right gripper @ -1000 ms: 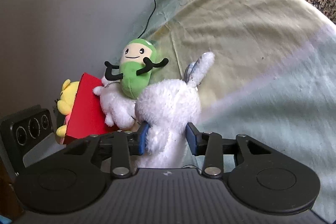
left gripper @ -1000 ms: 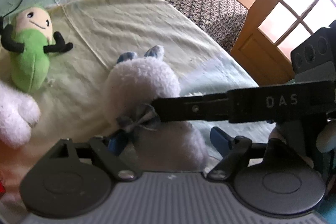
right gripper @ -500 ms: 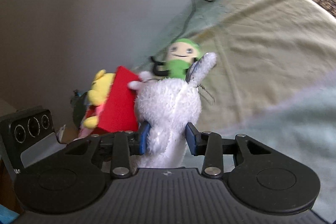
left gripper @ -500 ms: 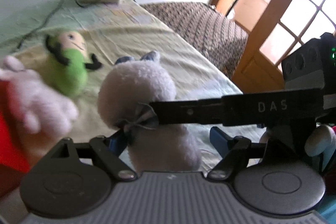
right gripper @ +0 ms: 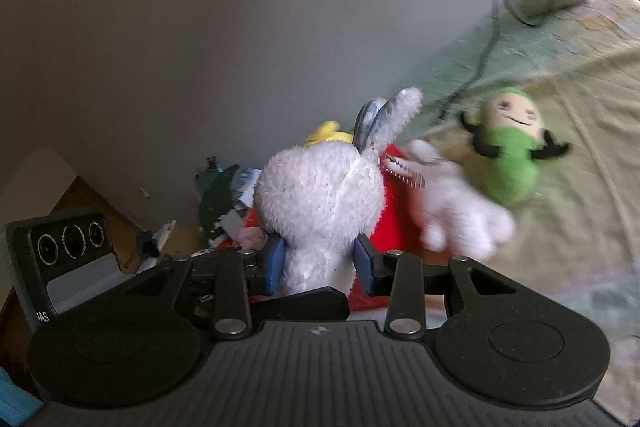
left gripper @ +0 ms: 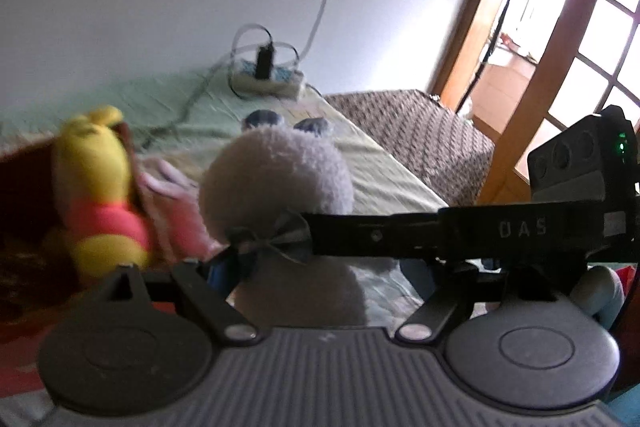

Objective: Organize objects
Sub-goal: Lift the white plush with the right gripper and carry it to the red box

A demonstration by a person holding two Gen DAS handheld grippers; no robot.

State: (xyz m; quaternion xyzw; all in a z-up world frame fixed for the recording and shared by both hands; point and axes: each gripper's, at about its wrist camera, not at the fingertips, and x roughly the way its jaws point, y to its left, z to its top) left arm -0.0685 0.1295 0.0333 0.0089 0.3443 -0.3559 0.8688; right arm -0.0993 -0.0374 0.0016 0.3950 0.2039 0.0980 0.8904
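Held aloft over a bed [right gripper: 568, 255] draped in a pale green-yellow sheet: a white plush rabbit [right gripper: 320, 203], pinched at the lower body between the blue pads [right gripper: 276, 263] of the right claw [right gripper: 320, 263], ears pointing toward 1 o'clock. Seen in the left wrist view as a rounded white head [left gripper: 276, 179] with a grey checked bow [left gripper: 272, 239] at the neck, the right claw's black bar [left gripper: 440, 233] reaching in from 3 o'clock to meet it. Left claw [left gripper: 320, 277] spread wide around the rabbit's body, one blue pad [left gripper: 218, 273] close at the bow, the other at 3 o'clock partly hidden behind the bar; actual contact not clear. At 9 o'clock of the rabbit in the left view, a blurred yellow bear in a red shirt [left gripper: 96, 195], sitting beside a pink plush [left gripper: 176, 211]. In the right view, just past the rabbit at 3 o'clock, a second white plush [right gripper: 456, 211] against a red box [right gripper: 396, 203], motion-blurred, and further toward 2 o'clock a green bean-shaped doll [right gripper: 512, 151] with a smiling face and black arms, lying on the sheet. At the far end of the bed near the wall, a white power strip [left gripper: 268, 83] with a black plug and looped cables. Wooden glazed door [left gripper: 560, 67] at 2 o'clock in the left view.
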